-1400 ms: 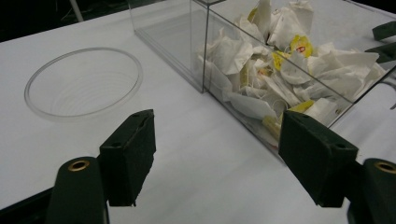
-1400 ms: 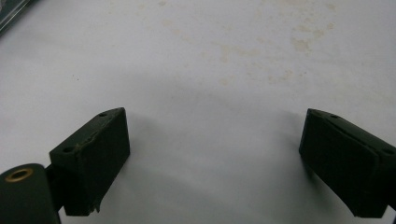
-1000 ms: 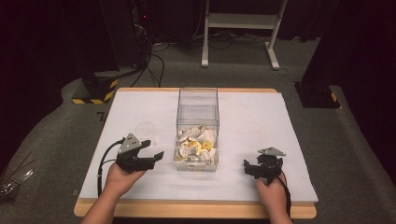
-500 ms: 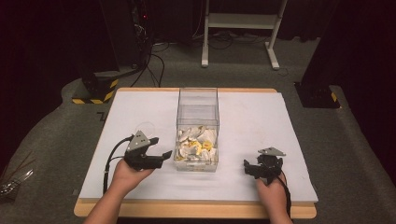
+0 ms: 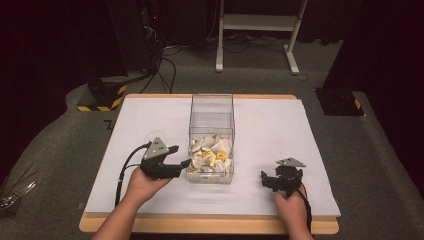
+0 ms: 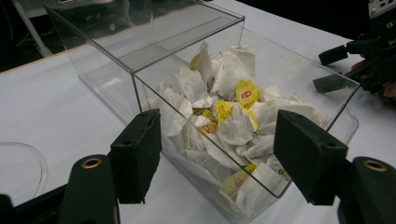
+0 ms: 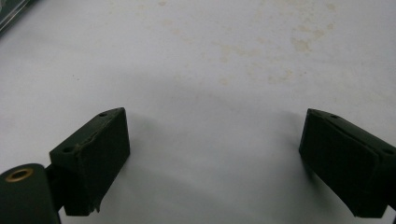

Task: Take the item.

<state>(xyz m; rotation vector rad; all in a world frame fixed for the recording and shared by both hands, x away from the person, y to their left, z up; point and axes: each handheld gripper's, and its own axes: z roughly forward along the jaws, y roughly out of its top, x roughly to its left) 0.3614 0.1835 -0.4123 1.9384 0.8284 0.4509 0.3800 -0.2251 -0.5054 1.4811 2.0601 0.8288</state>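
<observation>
A clear plastic box (image 5: 211,120) stands in the middle of the white table; its near half holds a heap of white tea bags with yellow tags (image 5: 211,154). My left gripper (image 5: 181,157) is open, its tips close to the box's near left corner. In the left gripper view the box wall (image 6: 154,70) and the tea bags (image 6: 229,121) lie just beyond my open left gripper (image 6: 219,154). My right gripper (image 5: 266,180) rests low near the front right of the table, open and pointing left. Its jaws (image 7: 215,158) hang wide over bare table with nothing between them.
A clear round lid or dish (image 5: 152,137) lies on the table left of the box, its rim (image 6: 28,154) at the edge of the left gripper view. The white table surface (image 5: 280,130) ends in a wooden front edge (image 5: 210,225). Cables and stands sit on the floor beyond.
My left gripper has moved right and forward toward the box's near left corner. The right gripper has stayed where it was.
</observation>
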